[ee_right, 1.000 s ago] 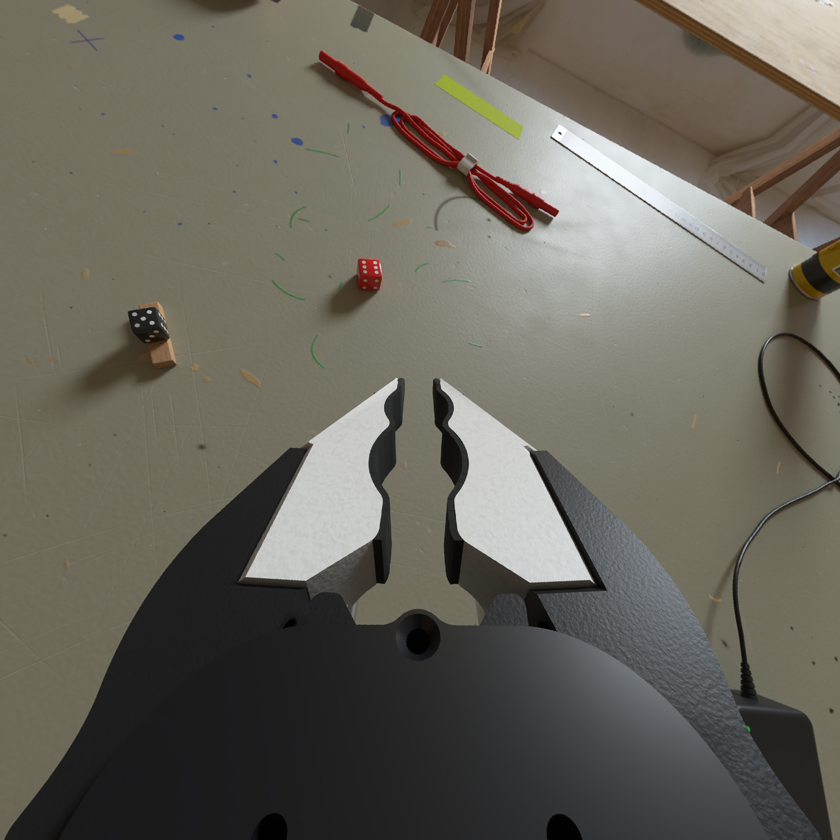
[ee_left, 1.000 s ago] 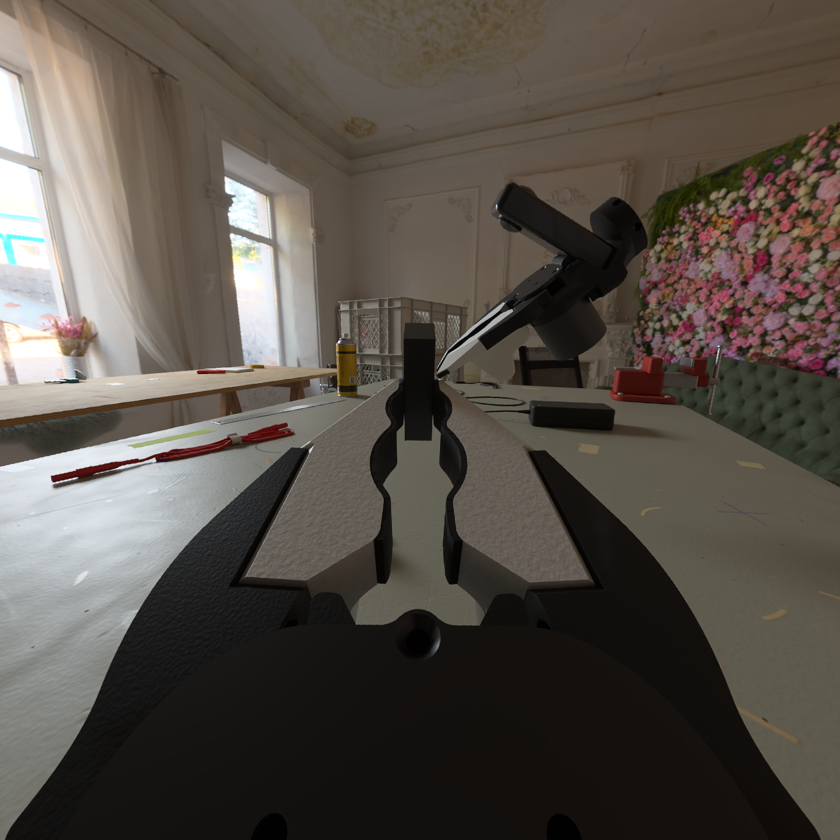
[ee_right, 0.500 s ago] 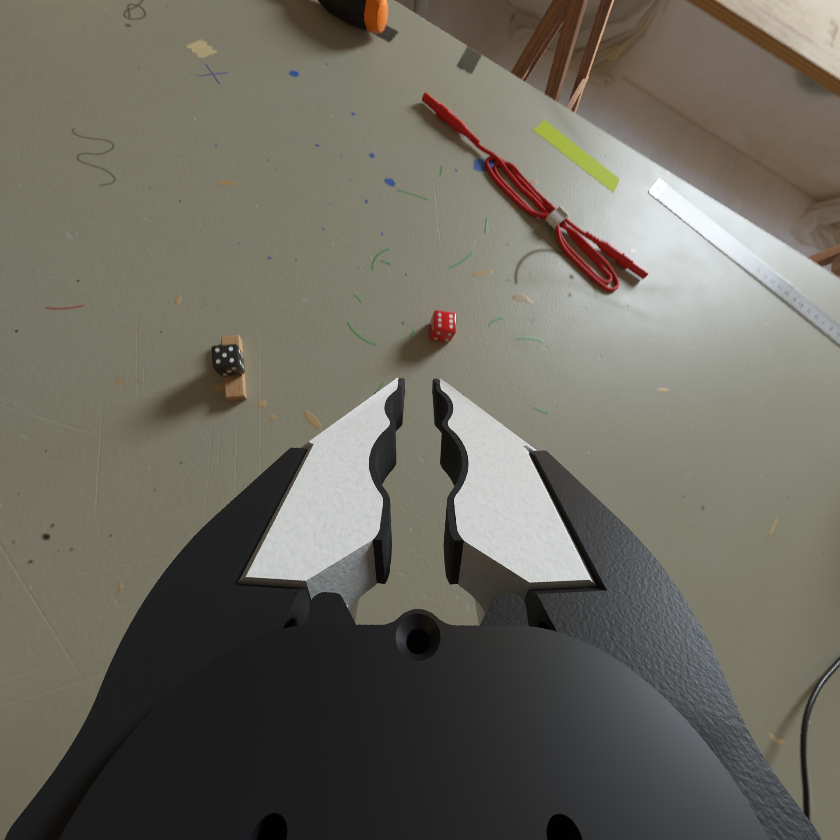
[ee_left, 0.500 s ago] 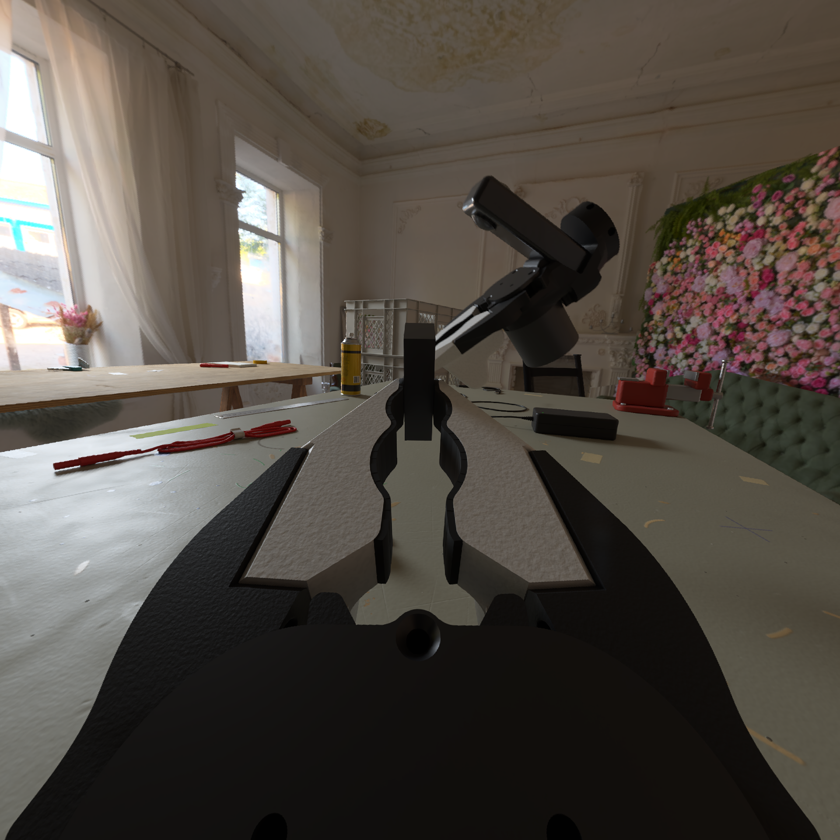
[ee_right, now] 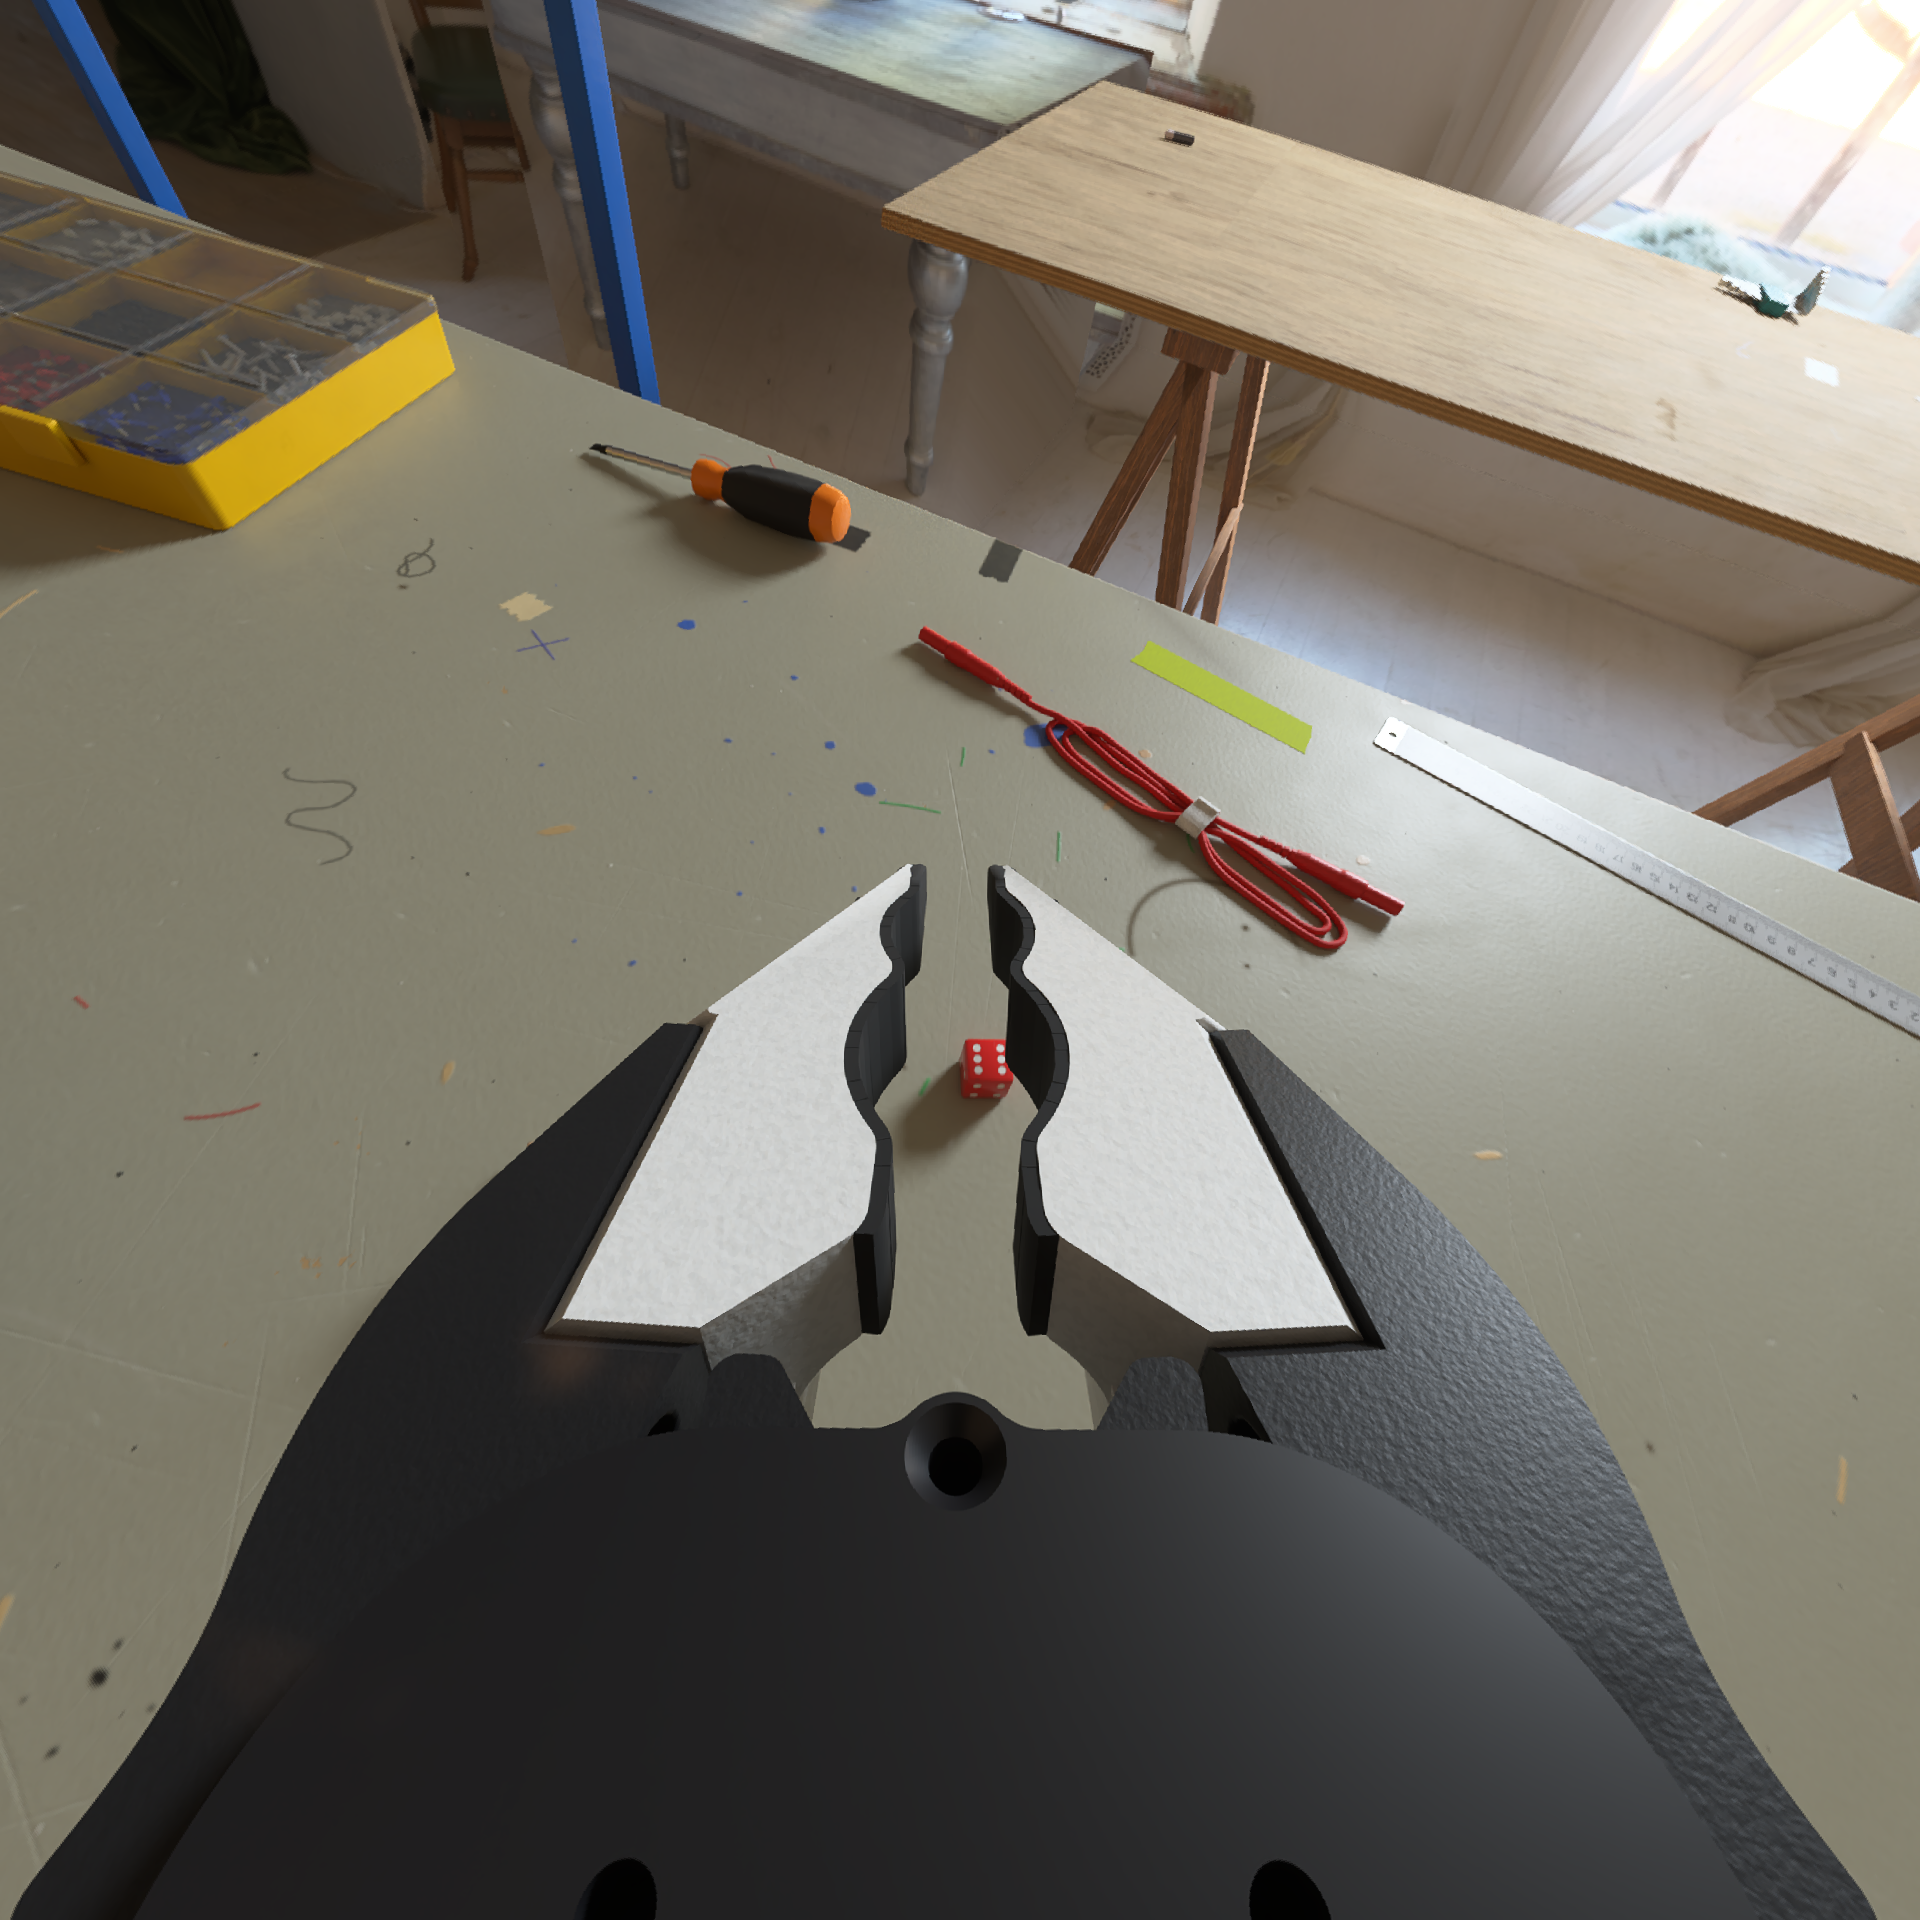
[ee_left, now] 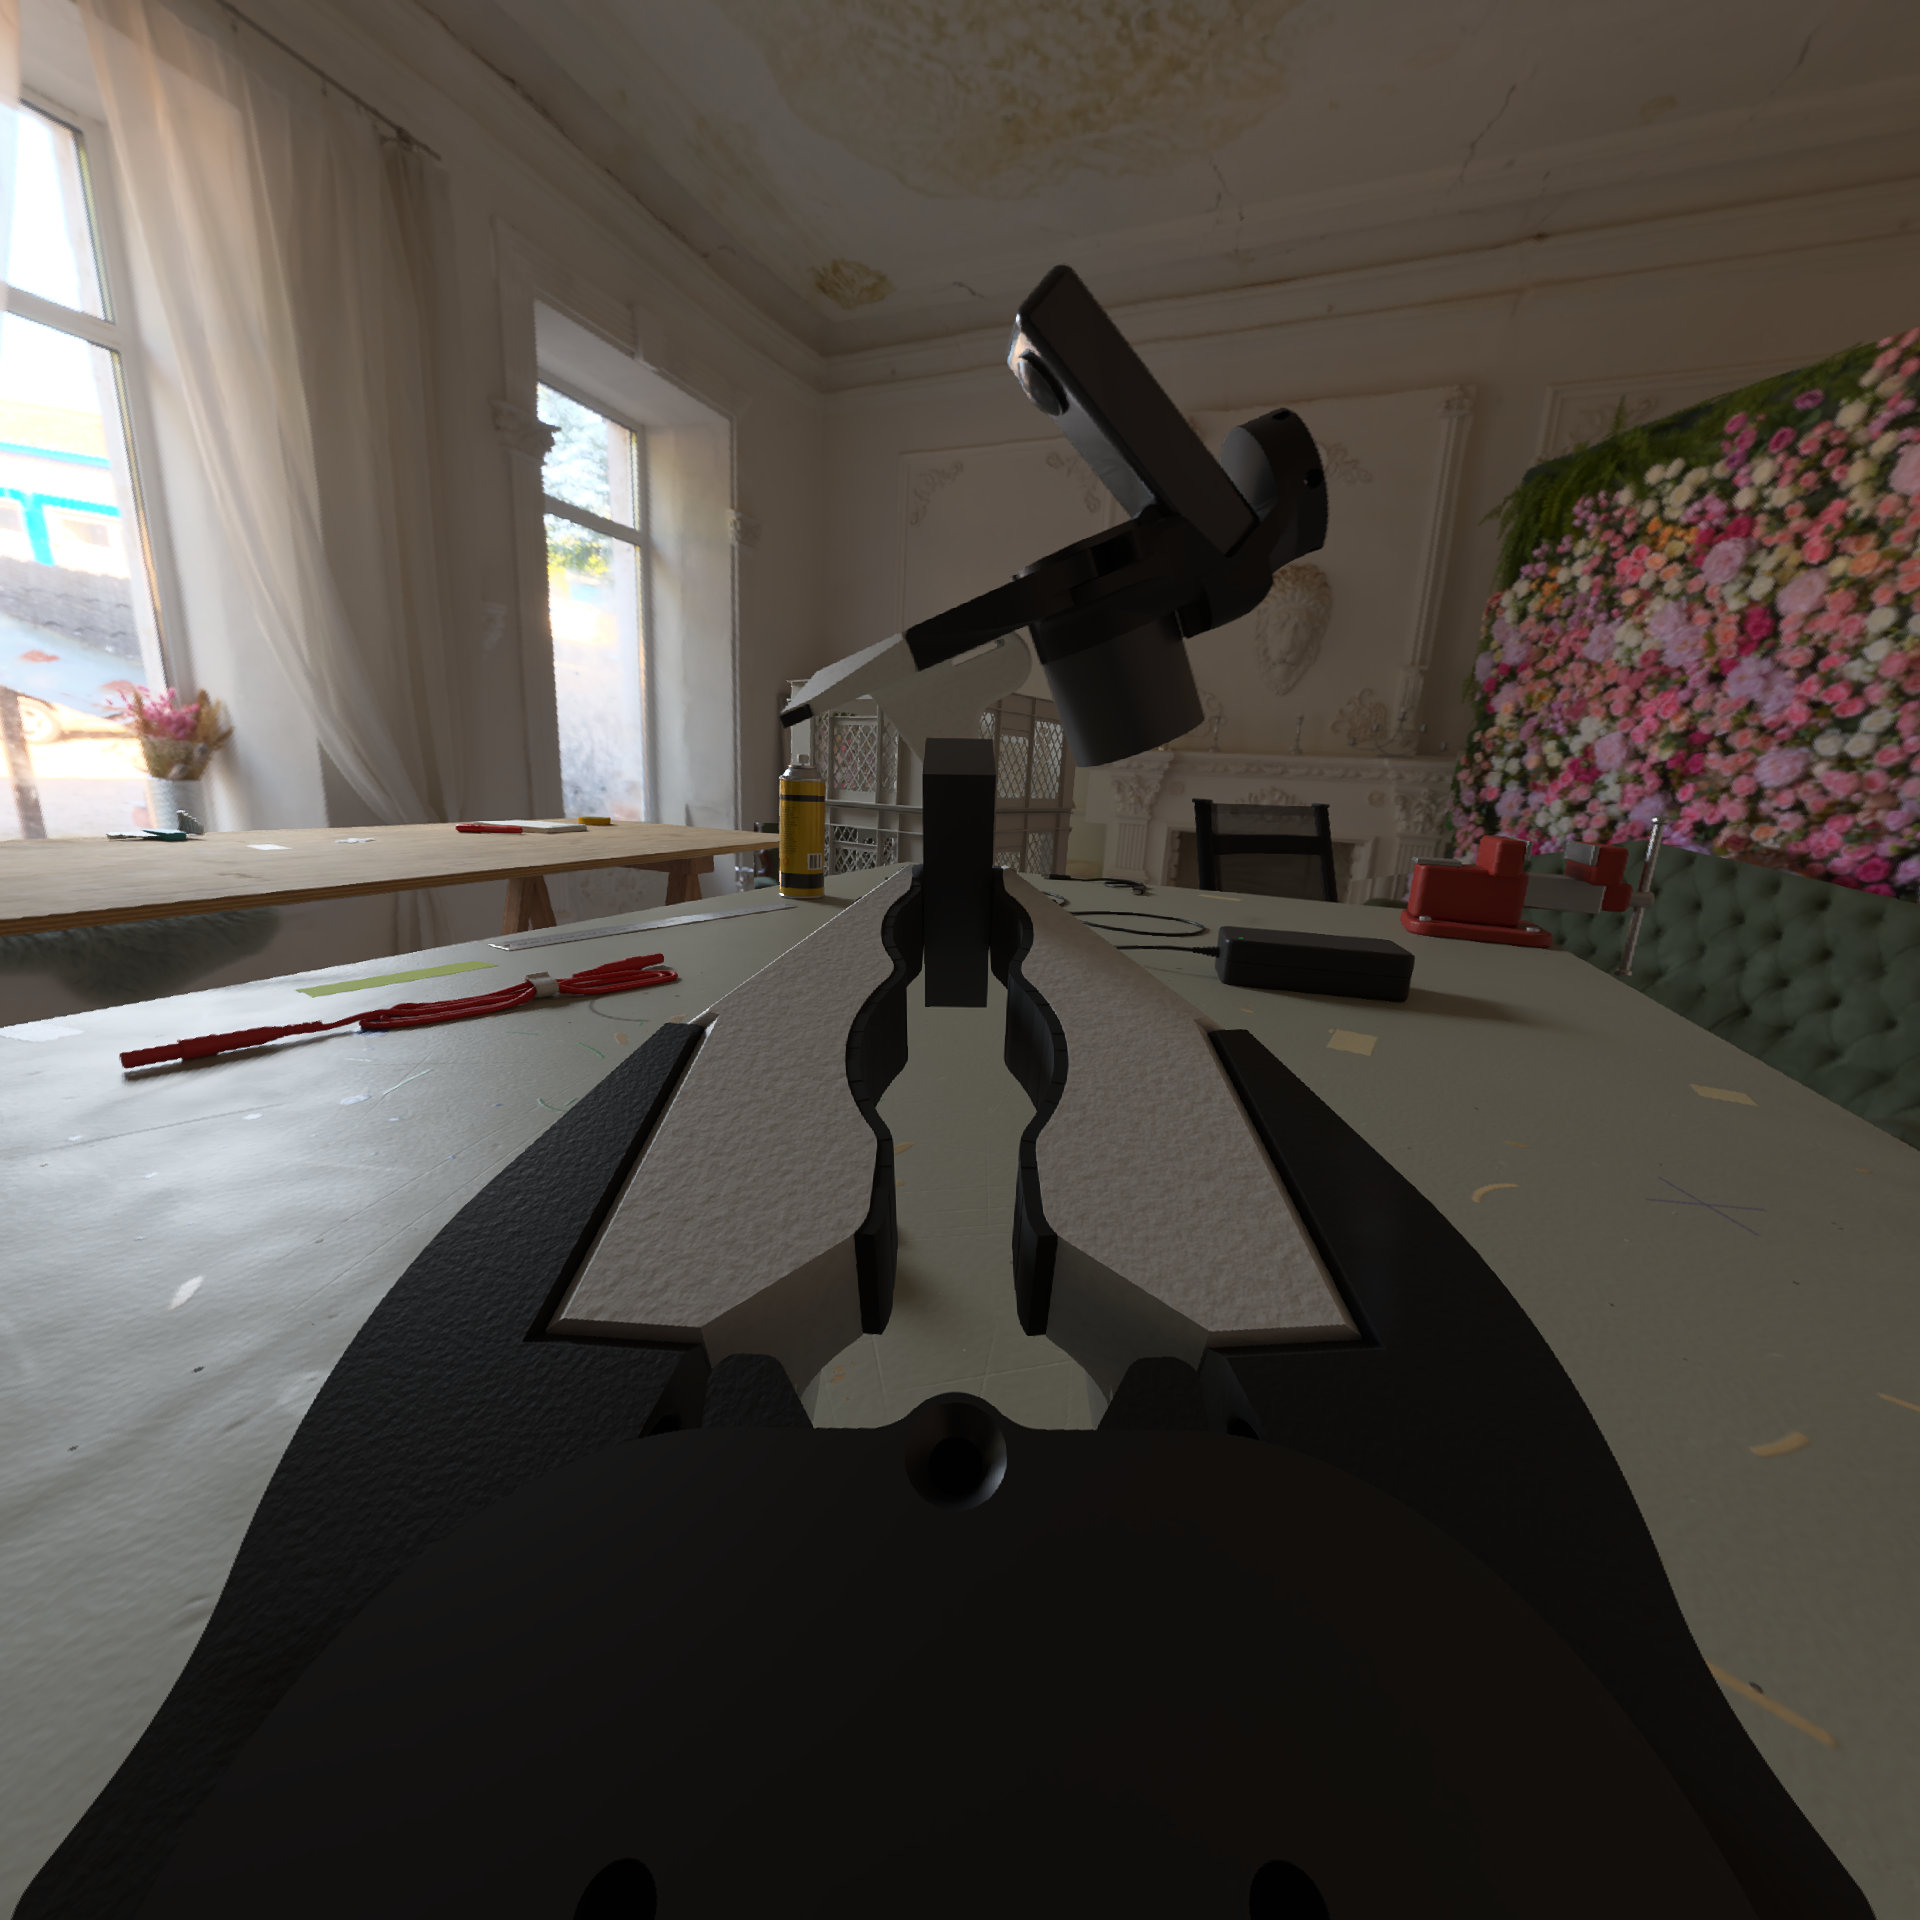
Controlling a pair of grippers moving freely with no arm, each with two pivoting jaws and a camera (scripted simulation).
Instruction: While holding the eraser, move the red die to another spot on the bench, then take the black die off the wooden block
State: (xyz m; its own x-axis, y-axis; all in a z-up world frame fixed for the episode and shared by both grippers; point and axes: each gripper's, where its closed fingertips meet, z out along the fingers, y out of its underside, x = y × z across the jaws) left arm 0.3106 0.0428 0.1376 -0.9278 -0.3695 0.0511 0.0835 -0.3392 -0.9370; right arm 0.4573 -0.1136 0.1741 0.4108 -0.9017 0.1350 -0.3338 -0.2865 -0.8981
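My left gripper [ee_left: 956, 871] is shut on the black eraser [ee_left: 956, 821] and holds it upright at the fingertips, above the grey-green bench [ee_left: 312, 1195]. My right gripper [ee_right: 956, 875] is open and empty, tilted down over the bench [ee_right: 416, 987]. The red die [ee_right: 984, 1067] lies on the bench below it and shows in the gap between the fingers, close to the right finger. The right gripper also shows in the left wrist view [ee_left: 821, 701], in the air just beyond the eraser. The black die and the wooden block are out of view.
A red cable [ee_right: 1174, 810], yellow-green tape [ee_right: 1221, 696] and a steel ruler [ee_right: 1662, 873] lie ahead to the right. A screwdriver [ee_right: 758, 494] and yellow parts box [ee_right: 208, 416] lie at the far left. A power adapter [ee_left: 1314, 961], spray can [ee_left: 801, 828] and red clamp [ee_left: 1475, 894] lie beyond the left gripper.
My right gripper has moved forward over the red die, which now shows between its fingers. The black die and block have left its view. The left gripper still holds the eraser.
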